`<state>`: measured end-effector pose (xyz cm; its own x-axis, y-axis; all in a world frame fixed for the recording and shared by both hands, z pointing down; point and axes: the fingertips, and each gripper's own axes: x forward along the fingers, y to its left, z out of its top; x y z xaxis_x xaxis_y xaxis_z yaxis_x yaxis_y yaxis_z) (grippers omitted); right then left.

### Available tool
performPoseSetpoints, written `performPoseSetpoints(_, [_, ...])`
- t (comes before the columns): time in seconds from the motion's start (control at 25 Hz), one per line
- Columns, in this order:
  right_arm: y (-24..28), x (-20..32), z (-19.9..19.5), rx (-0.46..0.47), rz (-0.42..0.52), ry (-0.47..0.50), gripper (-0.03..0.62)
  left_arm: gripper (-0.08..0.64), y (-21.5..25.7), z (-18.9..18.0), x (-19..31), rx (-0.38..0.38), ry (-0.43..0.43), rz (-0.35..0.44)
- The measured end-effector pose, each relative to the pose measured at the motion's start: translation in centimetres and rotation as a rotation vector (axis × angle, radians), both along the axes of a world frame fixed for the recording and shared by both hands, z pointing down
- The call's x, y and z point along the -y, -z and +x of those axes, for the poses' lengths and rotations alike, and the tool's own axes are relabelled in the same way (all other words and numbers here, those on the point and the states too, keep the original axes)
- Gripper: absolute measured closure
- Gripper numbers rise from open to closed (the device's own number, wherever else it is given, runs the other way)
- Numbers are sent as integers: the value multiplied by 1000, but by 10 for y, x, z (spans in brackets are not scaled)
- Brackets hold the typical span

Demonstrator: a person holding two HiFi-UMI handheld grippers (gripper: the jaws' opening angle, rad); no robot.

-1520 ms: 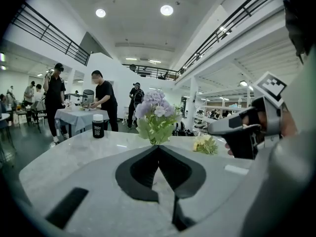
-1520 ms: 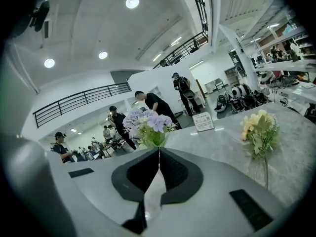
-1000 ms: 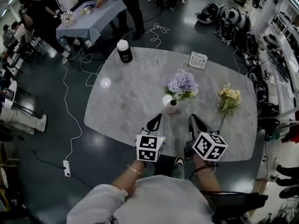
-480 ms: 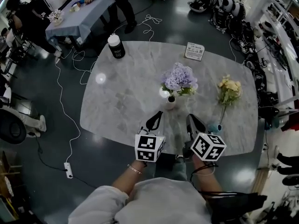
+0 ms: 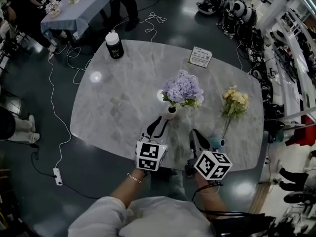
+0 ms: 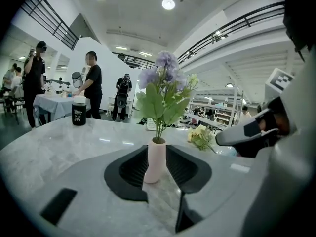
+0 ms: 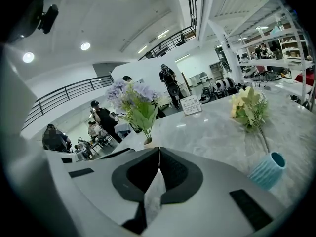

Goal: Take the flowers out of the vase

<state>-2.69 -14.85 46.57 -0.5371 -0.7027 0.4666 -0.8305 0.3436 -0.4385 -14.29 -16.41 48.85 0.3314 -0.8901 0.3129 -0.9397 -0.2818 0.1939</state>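
Observation:
A pale pink vase with purple flowers stands mid-table. My left gripper is just short of it. In the left gripper view the vase shows in the gap between the dark fingers, at or just past their tips. Those jaws have just been opening and grip nothing. My right gripper is to the right of the pink vase, shut and empty, its pads meeting. A teal vase with yellow flowers stands right of it.
A black bottle with a white lid and a sign card sit at the marble table's far side. Beyond are a blue-cloth table with people, floor cables, a power strip and bags.
The left gripper has come nearer the pink vase and lower, and its jaws have parted. The right gripper has sunk a little. The head camera has shifted.

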Motion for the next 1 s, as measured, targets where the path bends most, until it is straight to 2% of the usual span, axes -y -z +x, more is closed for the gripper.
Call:
performPoseSetpoints(0.48, [-14, -1, 8, -24, -39, 1, 584, 345, -20, 17, 21, 78, -53, 28])
performPoseSetpoints(1.0, [-30, -3, 9, -35, -71, 7, 584, 251, -42, 28, 40, 88, -83, 33])
